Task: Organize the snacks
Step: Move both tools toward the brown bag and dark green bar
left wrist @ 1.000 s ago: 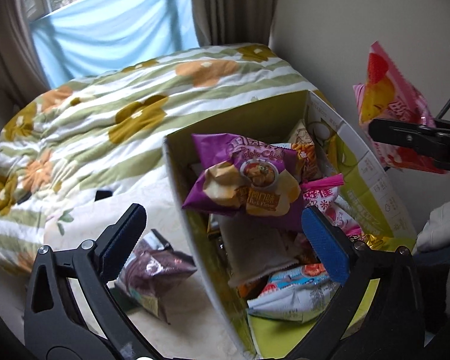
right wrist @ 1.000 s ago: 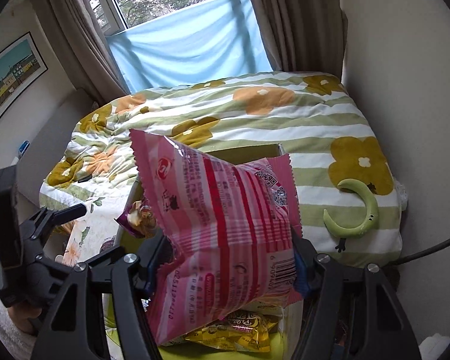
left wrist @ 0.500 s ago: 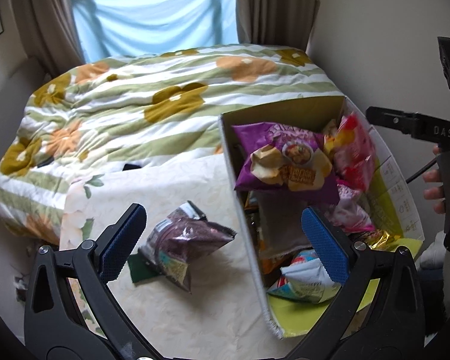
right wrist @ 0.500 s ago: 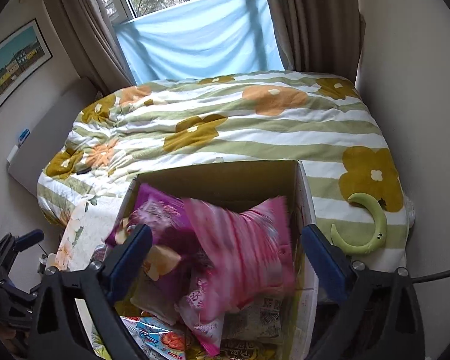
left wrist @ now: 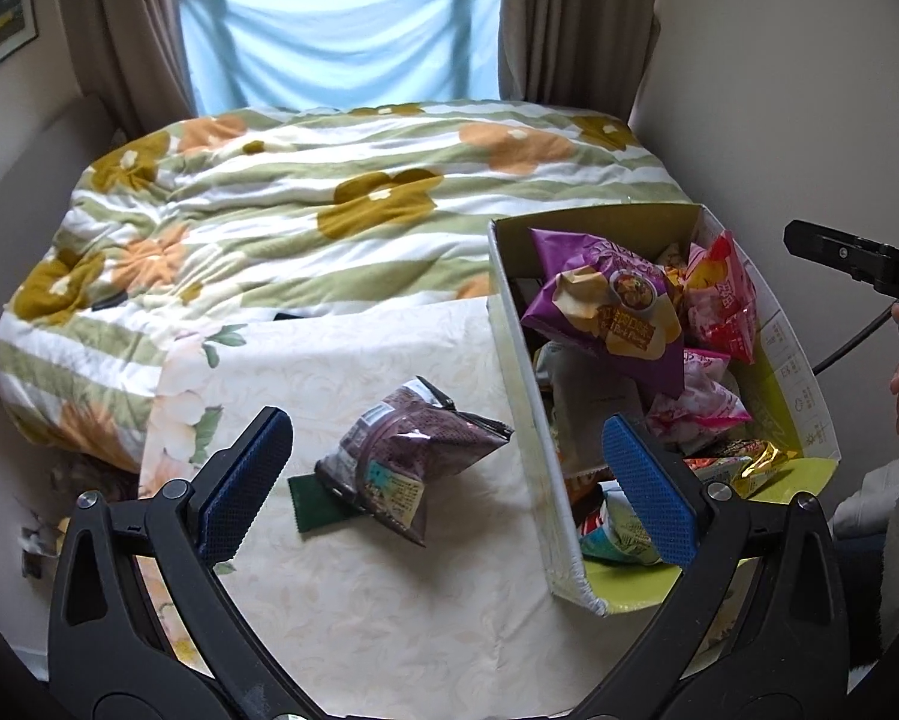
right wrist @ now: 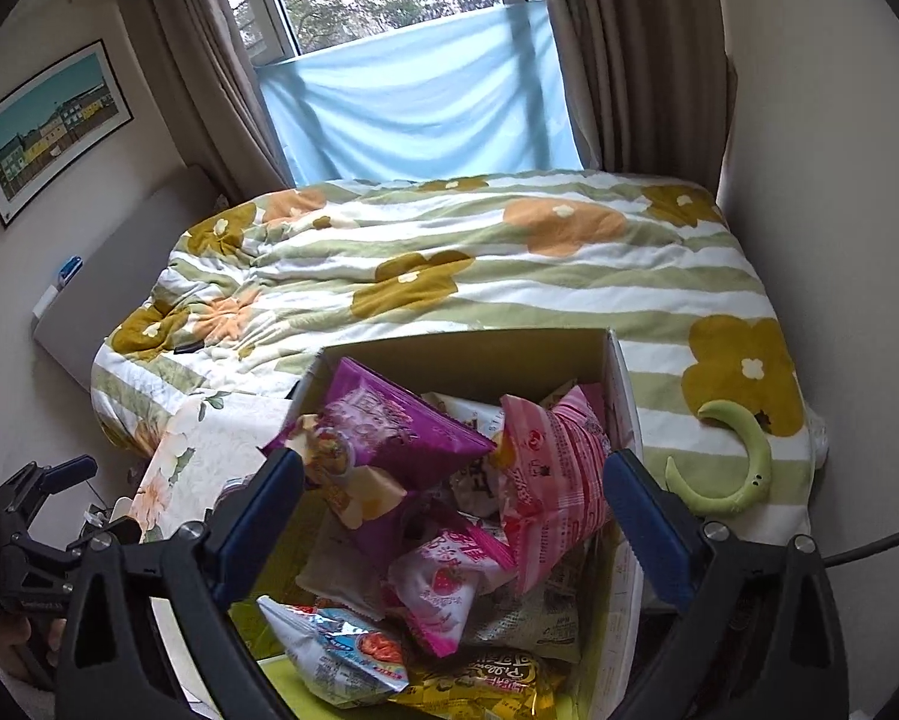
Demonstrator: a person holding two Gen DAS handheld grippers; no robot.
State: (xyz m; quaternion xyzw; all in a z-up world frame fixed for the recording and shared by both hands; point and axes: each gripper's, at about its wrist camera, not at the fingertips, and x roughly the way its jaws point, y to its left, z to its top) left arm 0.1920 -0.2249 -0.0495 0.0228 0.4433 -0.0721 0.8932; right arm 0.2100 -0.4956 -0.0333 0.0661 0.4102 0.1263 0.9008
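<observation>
A cardboard box (left wrist: 512,324) (right wrist: 461,354) holds several snack bags: a purple chip bag (left wrist: 605,306) (right wrist: 383,438) on top, a pink striped bag (right wrist: 554,480) (left wrist: 719,300) leaning at the right wall. A dark purple snack bag (left wrist: 410,456) lies on the table left of the box, over a dark green packet (left wrist: 317,501). My left gripper (left wrist: 446,483) is open and empty, above the dark purple bag. My right gripper (right wrist: 452,525) is open and empty above the box.
The table has a cream floral cloth (left wrist: 353,588). Behind it is a bed with a green-striped flower quilt (left wrist: 329,198) (right wrist: 509,258). A green crescent toy (right wrist: 743,462) lies on the bed right of the box. Walls stand close on the right.
My right gripper opened and let go of the pink striped bag, which dropped into the box. My left gripper swung left from over the box to over the dark purple bag on the table.
</observation>
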